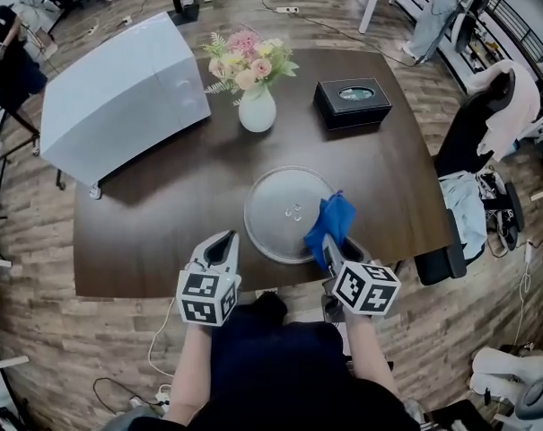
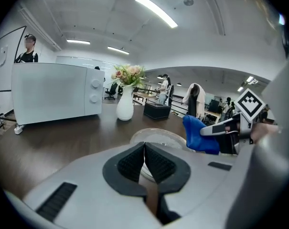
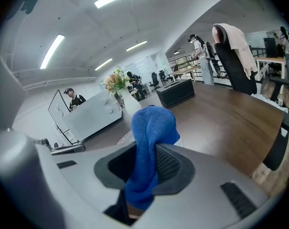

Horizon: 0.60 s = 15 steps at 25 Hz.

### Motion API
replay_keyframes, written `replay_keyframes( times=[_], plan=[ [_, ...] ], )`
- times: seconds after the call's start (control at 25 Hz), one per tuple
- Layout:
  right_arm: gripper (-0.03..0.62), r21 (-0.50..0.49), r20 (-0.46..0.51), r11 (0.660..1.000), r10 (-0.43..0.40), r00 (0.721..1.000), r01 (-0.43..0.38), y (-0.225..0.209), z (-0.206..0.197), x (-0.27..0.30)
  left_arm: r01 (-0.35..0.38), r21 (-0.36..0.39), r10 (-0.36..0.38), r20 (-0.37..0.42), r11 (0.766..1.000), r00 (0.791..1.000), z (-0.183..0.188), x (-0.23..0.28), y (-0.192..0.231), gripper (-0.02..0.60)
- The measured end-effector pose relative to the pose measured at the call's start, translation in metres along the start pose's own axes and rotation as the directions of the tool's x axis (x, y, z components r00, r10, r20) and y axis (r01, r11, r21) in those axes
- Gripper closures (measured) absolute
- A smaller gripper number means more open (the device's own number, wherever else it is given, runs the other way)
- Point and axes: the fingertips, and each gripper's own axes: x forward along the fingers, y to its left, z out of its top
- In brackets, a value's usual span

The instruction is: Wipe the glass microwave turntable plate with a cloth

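The round glass turntable plate (image 1: 284, 212) lies flat on the dark wooden table (image 1: 163, 214), near its front edge. My right gripper (image 1: 328, 248) is shut on a blue cloth (image 1: 331, 222), which hangs over the plate's right rim. In the right gripper view the cloth (image 3: 150, 142) bunches up between the jaws and hides most of the plate. My left gripper (image 1: 223, 243) is shut and empty, hovering just left of the plate. The left gripper view shows the plate (image 2: 158, 138) ahead, with the cloth (image 2: 199, 133) at its right.
A white microwave (image 1: 118, 92) stands at the table's back left. A white vase of flowers (image 1: 256, 92) and a black tissue box (image 1: 352, 102) sit behind the plate. An office chair (image 1: 486, 142) with draped clothing stands to the right of the table.
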Motion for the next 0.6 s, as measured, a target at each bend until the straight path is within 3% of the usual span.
replay_keyframes(
  times=[0.24, 0.6],
  plan=[
    [0.51, -0.023, 0.001, 0.999, -0.022, 1.0, 0.022, -0.002, 0.011, 0.018, 0.031, -0.006, -0.031, -0.025, 1.0, 0.999, 0.005, 0.029, 0.011, 0.577],
    [0.51, -0.034, -0.042, 0.999, -0.039, 0.998, 0.038, -0.008, 0.008, 0.012, 0.045, -0.01, -0.046, -0.137, 0.999, 0.99, -0.024, 0.044, 0.002, 0.577]
  ],
)
